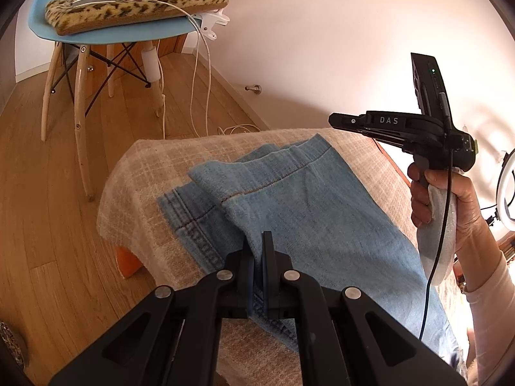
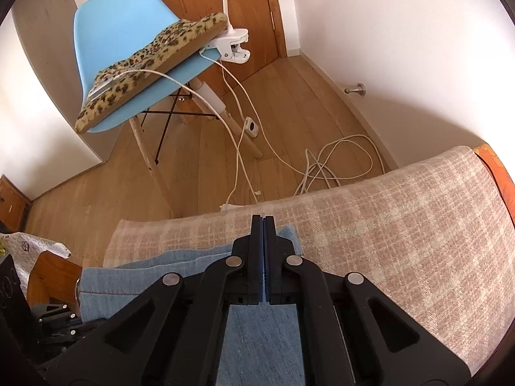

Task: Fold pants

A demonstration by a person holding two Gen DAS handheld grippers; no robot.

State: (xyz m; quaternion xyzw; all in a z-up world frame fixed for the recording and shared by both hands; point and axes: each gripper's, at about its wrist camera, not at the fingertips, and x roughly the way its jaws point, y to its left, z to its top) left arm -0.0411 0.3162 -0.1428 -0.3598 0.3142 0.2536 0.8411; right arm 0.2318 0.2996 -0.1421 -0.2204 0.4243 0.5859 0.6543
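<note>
Light blue denim pants (image 1: 305,206) lie folded on a beige checked blanket (image 1: 154,167), waistband toward the far end. My left gripper (image 1: 257,244) is shut on a raised fold of the pants at their near left edge. My right gripper (image 1: 334,119) is seen in the left wrist view, held in a hand above the pants' far right side, clear of the cloth. In the right wrist view the right gripper (image 2: 263,220) has its pads pressed together with nothing between them, above the pants (image 2: 180,254) and the blanket (image 2: 402,212).
A blue chair (image 1: 106,35) with a leopard-print cushion (image 1: 135,3) and a clipped white lamp (image 1: 214,21) stands on the wood floor beyond the blanket. White cables (image 2: 322,164) lie on the floor. A ring light (image 1: 507,183) stands at the right.
</note>
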